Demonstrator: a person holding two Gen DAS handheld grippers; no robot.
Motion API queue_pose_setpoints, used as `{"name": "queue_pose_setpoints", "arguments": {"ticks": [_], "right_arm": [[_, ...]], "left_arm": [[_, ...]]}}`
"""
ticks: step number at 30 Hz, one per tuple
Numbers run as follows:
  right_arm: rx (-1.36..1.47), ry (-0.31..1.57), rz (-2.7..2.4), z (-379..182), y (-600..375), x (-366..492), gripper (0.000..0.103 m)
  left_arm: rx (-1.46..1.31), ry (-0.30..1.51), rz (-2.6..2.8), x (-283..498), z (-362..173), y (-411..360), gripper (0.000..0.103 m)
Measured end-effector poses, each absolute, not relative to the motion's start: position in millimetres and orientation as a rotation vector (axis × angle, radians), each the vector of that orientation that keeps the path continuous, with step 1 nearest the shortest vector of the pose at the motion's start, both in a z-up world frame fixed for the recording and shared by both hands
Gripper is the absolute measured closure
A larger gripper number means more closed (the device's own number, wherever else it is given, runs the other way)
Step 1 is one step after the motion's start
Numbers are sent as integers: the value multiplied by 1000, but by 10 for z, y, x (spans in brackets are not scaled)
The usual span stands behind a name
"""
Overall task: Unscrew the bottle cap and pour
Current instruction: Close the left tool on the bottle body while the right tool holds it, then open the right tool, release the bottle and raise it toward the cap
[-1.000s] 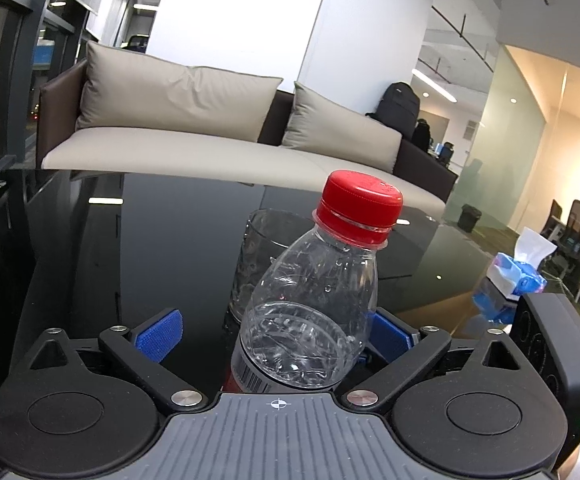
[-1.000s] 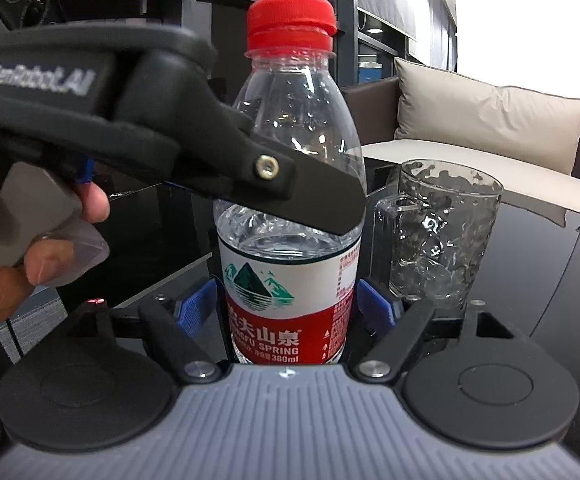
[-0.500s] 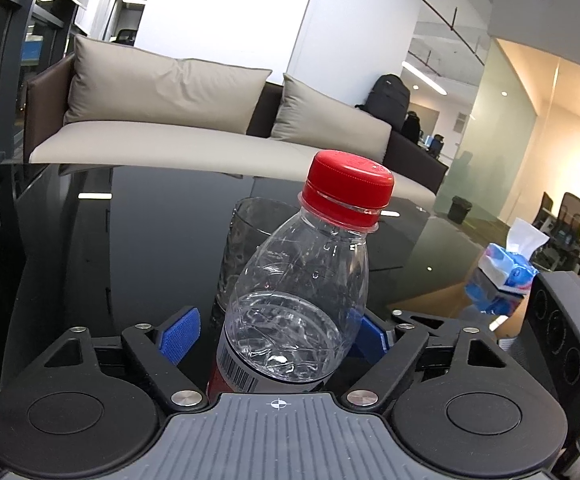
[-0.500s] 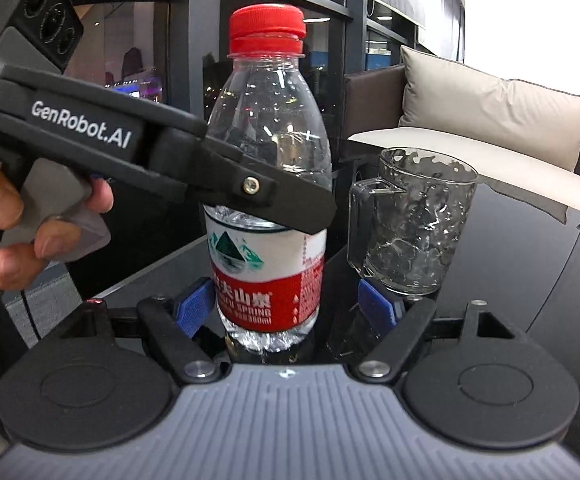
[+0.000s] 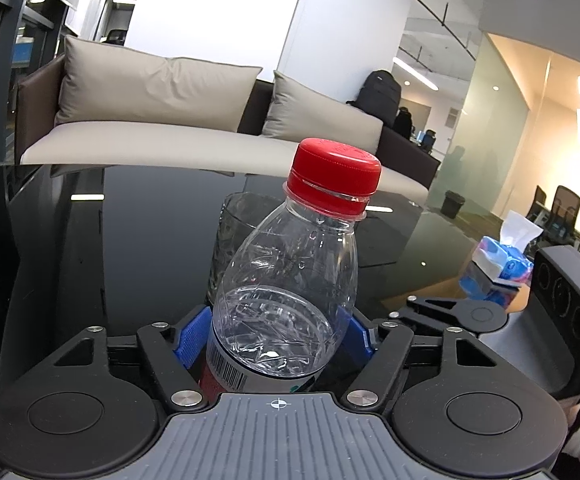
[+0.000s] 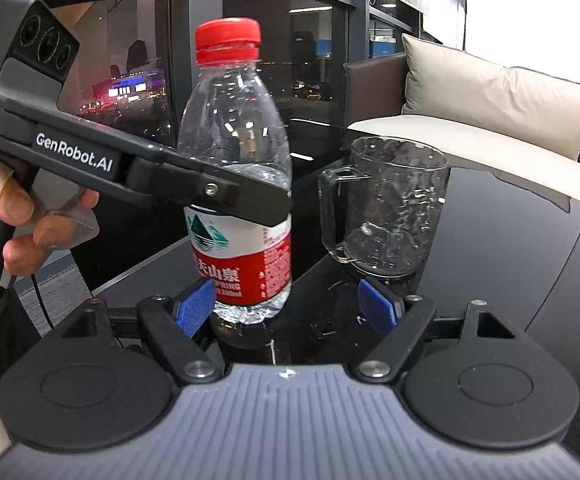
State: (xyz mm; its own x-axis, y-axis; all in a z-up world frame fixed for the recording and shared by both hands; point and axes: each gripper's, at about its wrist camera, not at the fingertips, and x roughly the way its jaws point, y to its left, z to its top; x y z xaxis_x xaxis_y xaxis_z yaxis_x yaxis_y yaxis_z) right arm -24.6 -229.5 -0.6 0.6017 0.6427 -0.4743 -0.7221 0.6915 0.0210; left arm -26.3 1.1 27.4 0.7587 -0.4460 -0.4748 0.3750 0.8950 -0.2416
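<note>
- Since a second ago the left gripper (image 5: 278, 330) has closed its blue pads onto the bottle (image 6: 240, 184), while the right gripper (image 6: 286, 304) has backed off, its pads now spread apart with nothing between them.
- That bottle stands upright on the black table (image 6: 529, 280), clamped just above its label, red cap (image 6: 228, 40) still screwed on.
- Just right of it sits the glass mug (image 6: 389, 208).
- Best next move, I judge: lift the right tongs squarely onto the cap, squeeze firmly, and twist while the left grip stays tight.

Bright ceiling lights, table (image 5: 130, 264) glare, fisheye edges
</note>
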Motion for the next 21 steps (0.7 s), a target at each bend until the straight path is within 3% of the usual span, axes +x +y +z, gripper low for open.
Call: {"name": "queue_pose_setpoints", "arguments": {"ticks": [21], "right_arm": [[2,386,684,392,-2887,-437,22]], "left_arm": [[-125,438,-410,-462,153,-50,40]]}}
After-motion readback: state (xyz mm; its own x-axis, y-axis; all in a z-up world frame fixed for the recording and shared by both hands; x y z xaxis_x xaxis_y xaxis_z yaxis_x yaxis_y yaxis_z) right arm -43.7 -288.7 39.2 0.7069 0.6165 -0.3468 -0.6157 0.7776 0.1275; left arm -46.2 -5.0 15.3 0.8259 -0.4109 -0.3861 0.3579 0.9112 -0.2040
